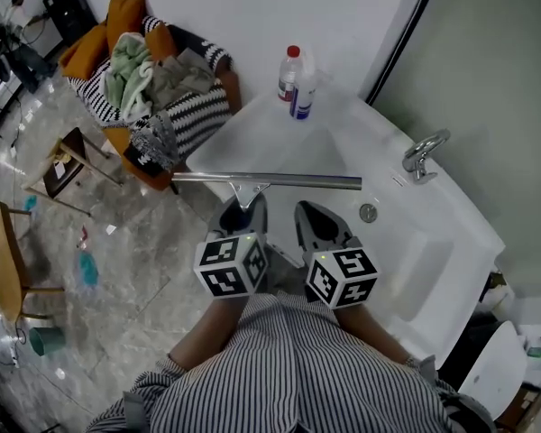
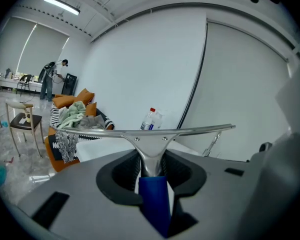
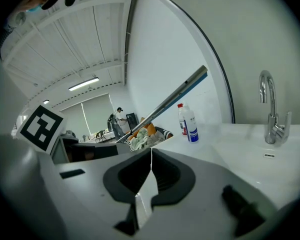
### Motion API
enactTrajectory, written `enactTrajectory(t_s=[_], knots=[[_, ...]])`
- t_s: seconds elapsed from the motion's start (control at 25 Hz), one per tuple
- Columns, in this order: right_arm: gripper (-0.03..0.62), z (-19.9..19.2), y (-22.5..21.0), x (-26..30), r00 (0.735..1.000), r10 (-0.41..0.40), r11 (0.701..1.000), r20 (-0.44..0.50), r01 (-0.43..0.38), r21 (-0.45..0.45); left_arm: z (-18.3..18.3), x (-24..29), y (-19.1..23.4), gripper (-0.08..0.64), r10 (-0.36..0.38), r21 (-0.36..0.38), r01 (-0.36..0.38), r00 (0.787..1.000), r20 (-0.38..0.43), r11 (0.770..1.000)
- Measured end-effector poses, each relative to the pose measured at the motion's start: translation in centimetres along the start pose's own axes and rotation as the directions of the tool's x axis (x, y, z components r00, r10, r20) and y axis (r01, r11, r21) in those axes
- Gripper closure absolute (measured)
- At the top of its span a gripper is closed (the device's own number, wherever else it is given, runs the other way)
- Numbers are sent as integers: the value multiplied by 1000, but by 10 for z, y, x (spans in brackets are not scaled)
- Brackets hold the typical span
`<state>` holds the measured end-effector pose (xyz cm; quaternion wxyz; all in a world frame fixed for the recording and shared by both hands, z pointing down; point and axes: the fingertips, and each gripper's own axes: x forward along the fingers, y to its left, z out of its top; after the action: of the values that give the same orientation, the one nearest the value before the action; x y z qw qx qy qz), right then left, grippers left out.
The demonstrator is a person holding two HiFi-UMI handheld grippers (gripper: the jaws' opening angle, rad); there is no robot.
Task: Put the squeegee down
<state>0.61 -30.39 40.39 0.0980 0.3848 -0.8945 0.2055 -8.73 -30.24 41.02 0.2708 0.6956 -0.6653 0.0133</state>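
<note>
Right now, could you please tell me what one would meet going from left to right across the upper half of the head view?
Small chair → heap of clothes → bottle → tap.

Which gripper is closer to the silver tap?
Right. In the head view the right gripper sits below-left of the tap; the left gripper, clamping the squeegee, is farther left.
</note>
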Motion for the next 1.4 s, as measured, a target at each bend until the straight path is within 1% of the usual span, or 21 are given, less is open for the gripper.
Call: enactTrajectory(t_s=[0.28,0.6,0.72,0.88,1.0,1.16,1.4], knots=[[575,10,-8,41,999,-33,999,-15,33,13,20,38,14,426,-42,13,42,999,-29,999],[575,29,-4,90,998,-67,997,12,67,35,41,71,36,426,-103,38,105,993,-60,994],[575,32,-1,105,996,-82,996,19,81,43,47,81,46,426,-123,34,126,990,-73,991],[575,28,-4,118,993,-117,991,15,115,69,48,92,61,426,-136,23,139,986,-98,990],[575,29,-1,121,991,-125,989,41,121,86,46,97,70,426,-142,15,145,984,-111,989],[575,27,-3,124,988,-143,986,50,138,96,42,101,71,426,-163,3,165,978,-128,986],[575,23,-6,124,989,-145,986,33,141,94,38,106,72,426,-158,1,159,978,-137,987]])
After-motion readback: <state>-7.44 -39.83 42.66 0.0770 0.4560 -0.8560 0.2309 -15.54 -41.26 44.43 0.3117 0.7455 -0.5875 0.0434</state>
